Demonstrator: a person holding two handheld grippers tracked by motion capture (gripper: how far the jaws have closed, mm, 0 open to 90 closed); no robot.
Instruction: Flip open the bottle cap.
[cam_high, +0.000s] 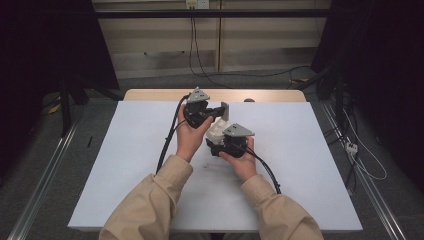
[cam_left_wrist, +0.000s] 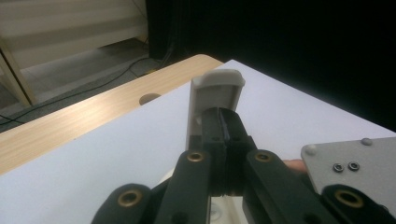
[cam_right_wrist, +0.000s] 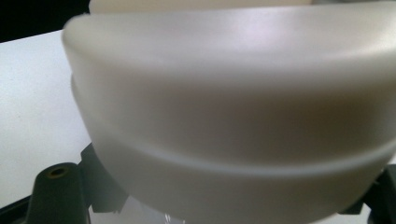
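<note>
A white plastic box (cam_high: 216, 131) is held above the middle of the white mat (cam_high: 125, 165), with my right gripper (cam_high: 220, 141) shut on it. In the right gripper view its rounded wall (cam_right_wrist: 224, 116) bulges close up, and a black finger (cam_right_wrist: 58, 186) shows at its lower left. The box's flat lid (cam_high: 225, 111) stands upright. My left gripper (cam_high: 219, 111) is shut, its tips lying against the lid's inner face (cam_left_wrist: 217, 88). In the left gripper view the two jaws (cam_left_wrist: 224, 125) press together, and I see nothing between them.
The mat lies on a wooden table whose far edge (cam_high: 150, 95) has a cable hole (cam_left_wrist: 149, 98). The right gripper's grey plate (cam_left_wrist: 350, 158) sits close at the lower right. Black cables (cam_high: 167, 145) trail from both grippers over the mat. Metal rails (cam_high: 45, 170) flank the table.
</note>
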